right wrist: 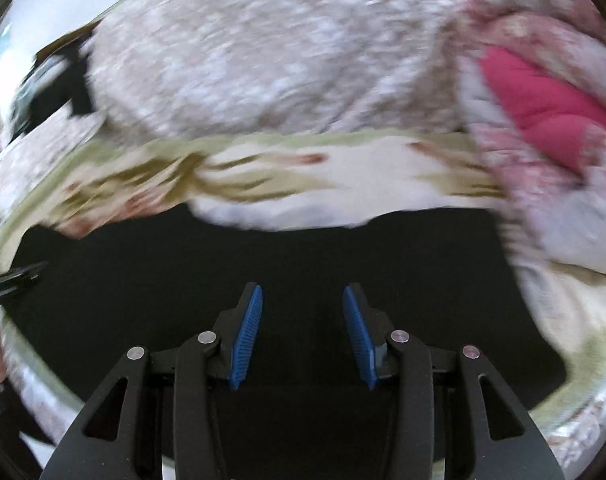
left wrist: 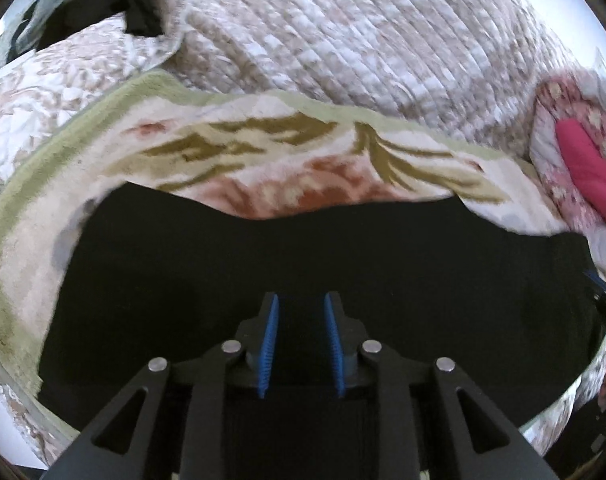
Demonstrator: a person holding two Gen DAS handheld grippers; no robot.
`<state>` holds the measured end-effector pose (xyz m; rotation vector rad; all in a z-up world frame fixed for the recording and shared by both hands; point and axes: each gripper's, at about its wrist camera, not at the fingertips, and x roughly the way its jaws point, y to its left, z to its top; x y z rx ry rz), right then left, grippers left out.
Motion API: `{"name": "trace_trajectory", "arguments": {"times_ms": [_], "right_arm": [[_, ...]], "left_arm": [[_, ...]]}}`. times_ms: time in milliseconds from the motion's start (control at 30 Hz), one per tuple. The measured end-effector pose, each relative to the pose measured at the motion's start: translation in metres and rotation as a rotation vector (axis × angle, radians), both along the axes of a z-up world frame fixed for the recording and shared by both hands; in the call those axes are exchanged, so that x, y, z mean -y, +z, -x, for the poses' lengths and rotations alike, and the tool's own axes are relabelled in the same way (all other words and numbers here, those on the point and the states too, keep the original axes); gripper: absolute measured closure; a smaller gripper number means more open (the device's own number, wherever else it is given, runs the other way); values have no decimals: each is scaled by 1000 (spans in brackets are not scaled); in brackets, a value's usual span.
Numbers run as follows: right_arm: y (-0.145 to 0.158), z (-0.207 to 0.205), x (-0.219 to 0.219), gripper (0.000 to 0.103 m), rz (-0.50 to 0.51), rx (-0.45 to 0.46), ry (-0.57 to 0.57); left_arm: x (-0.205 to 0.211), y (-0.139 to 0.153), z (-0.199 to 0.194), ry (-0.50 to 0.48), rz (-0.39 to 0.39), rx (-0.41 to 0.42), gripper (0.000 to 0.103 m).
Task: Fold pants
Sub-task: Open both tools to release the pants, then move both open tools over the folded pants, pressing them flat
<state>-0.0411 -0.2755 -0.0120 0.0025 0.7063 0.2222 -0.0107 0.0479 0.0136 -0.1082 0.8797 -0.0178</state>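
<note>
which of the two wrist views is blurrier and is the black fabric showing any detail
The right wrist view is blurrier: the quilt and floral towel smear sideways, while the right gripper stays sharp. The left wrist view is crisper, with quilt stitching readable and blur only near the pink pillow. In both, the black pants read as flat dark, no folds visible; fisheye bends the edges.

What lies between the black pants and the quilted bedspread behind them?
A floral towel with a green border lies between the black pants and the quilted bedspread; the left wrist view shows it sharpest.
</note>
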Motion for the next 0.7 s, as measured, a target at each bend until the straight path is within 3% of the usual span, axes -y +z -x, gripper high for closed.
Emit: {"name": "trace_trajectory", "arguments": {"times_ms": [133, 200, 533, 700], "right_arm": [[-10, -2, -29, 60, 60, -33, 85], [-21, -8, -34, 60, 82, -87, 97], [-16, -5, -35, 58, 51, -65, 99], [-20, -10, -40, 57, 62, -87, 109]], "left_arm": [[8, -8, -2, -33, -23, -25, 76], [7, -9, -2, -29, -43, -20, 68], [0, -3, 1, 2, -61, 3, 65], [-10, -10, -4, 21, -75, -28, 62]]}}
